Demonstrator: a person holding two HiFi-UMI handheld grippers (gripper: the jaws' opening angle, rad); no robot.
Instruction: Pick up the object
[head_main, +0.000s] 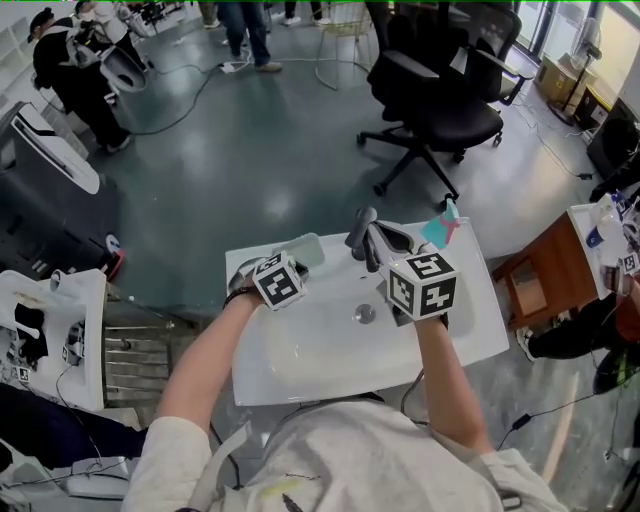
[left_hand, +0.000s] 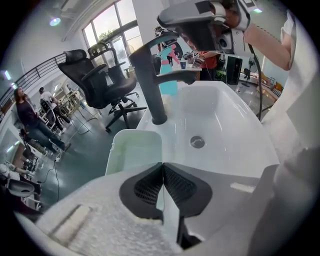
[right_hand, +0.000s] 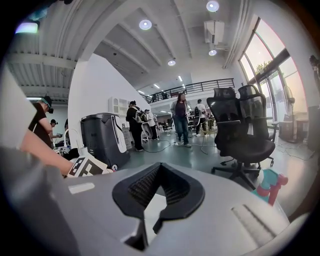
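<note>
Pale-green tray (left_hand: 132, 150), near edge hidden in left gripper (left_hand: 162, 166).

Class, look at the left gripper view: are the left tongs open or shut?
Shut: the left tongs are closed tip to tip, pinching the near edge of the pale green tray.
</note>
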